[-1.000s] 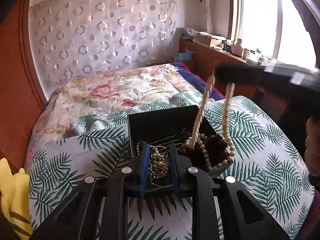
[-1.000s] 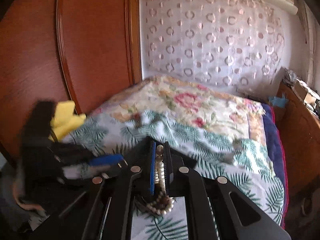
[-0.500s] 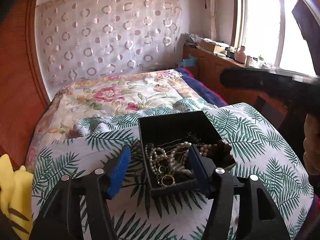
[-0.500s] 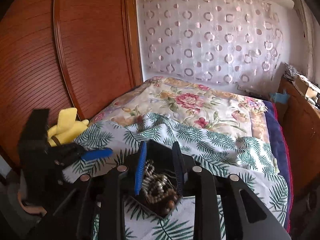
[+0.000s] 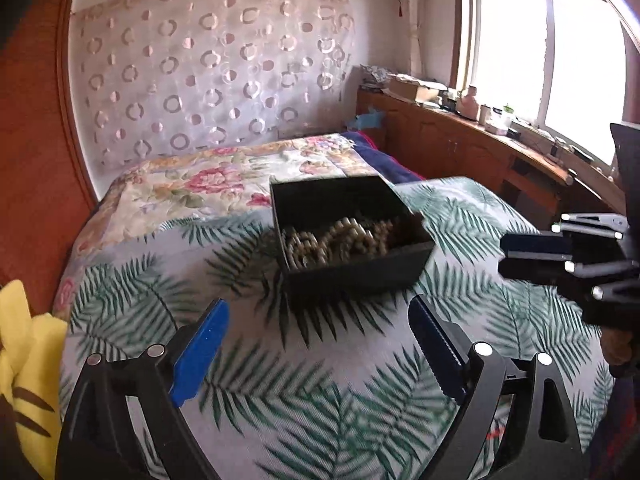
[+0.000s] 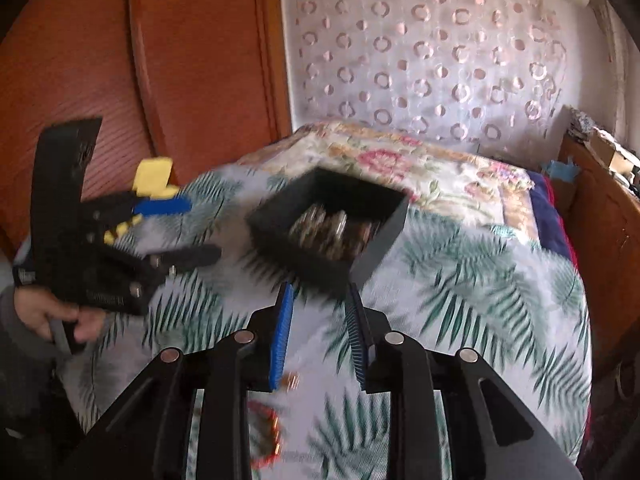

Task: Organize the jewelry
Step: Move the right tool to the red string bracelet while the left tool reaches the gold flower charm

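Both tongs withdrawn, black box (image 5: 352, 268) holds beads (image 5: 340, 240)

Palm-print bedspread (image 5: 320, 400) — bare between both grippers and the black jewelry box (image 5: 352, 276); blurred orange-red bracelet (image 6: 268, 436) lies near — yellow plush (image 5: 24, 360) at left edge.

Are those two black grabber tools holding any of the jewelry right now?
No. The left gripper and the right gripper both have empty jaws; the beaded jewelry lies in the black box.
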